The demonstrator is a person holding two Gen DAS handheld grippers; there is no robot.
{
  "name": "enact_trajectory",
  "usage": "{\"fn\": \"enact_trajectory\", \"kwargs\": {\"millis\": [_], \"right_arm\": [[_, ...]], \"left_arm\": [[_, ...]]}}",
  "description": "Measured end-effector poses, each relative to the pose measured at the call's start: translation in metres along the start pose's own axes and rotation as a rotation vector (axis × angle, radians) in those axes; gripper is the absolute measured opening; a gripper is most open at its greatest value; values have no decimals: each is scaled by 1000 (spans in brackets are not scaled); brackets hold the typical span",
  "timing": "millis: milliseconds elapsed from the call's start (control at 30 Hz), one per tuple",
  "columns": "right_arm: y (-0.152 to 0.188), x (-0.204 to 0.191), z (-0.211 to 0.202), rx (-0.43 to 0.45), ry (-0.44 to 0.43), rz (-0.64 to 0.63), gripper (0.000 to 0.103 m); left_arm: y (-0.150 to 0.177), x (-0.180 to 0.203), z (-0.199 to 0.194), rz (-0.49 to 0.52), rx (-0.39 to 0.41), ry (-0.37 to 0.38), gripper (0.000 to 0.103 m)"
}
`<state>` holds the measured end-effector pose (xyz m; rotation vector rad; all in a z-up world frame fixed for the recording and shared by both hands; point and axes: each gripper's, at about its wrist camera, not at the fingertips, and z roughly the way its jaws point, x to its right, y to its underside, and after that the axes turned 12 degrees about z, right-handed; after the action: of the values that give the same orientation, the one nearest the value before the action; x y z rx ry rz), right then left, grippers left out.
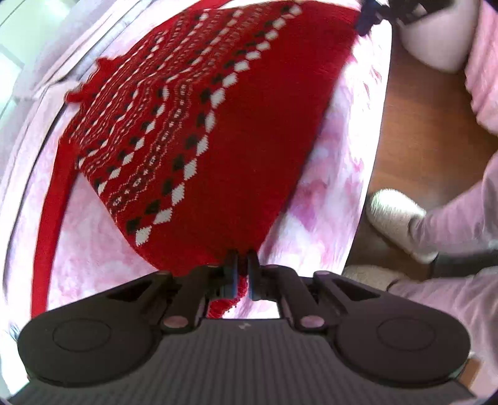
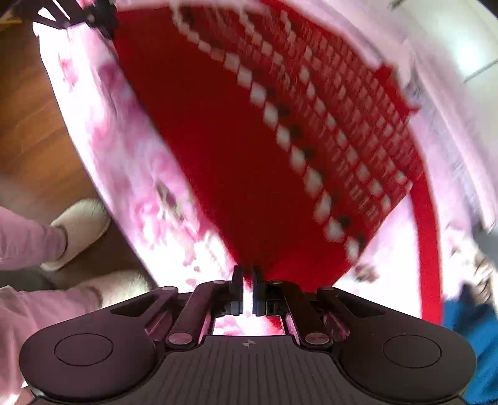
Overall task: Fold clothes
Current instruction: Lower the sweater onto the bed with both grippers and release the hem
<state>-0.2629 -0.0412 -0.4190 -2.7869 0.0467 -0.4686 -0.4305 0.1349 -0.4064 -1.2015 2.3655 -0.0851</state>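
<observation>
A: Left wrist view first. What has the left claw (image 1: pixel 242 264) got?

B: Its jaws stand narrow, pinched on a corner of the red sweater (image 1: pixel 218 131). A bit of red knit pokes through between them at 6 o'clock.

A: Where does the sweater lie?

B: Spread on a pink bed (image 1: pixel 326 174), running from the claw up toward 12 o'clock. A band of white and black diamonds crosses it. At 1 o'clock the right claw (image 1: pixel 368 17) sits at the far corner. At 3 o'clock there's a wood floor (image 1: pixel 414 124) and a slipper (image 1: pixel 395 215).

A: Right wrist view?

B: Blurred. The right claw (image 2: pixel 247 275) is nearly shut on the sweater (image 2: pixel 202 140) hem. The sweater fans up to 12 o'clock over the bed (image 2: pixel 102 124). The left claw (image 2: pixel 102 21) shows at 11 o'clock, a slipper (image 2: pixel 79 227) at 9, blue cloth (image 2: pixel 470 327) at 4.
</observation>
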Motion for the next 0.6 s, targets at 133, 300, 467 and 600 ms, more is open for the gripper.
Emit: {"fn": "enact_trajectory", "kwargs": {"millis": [133, 300, 467, 600], "right_arm": [[5, 43, -19, 3, -156, 338, 23], [37, 134, -23, 98, -354, 1033, 64], [70, 189, 32, 173, -564, 1518, 64], [69, 192, 66, 109, -715, 1612, 6]], "left_arm": [[16, -34, -18, -324, 47, 159, 15], [66, -93, -26, -916, 130, 139, 34], [106, -131, 20, -1389, 196, 214, 34], [110, -127, 45, -1545, 245, 345, 4]]}}
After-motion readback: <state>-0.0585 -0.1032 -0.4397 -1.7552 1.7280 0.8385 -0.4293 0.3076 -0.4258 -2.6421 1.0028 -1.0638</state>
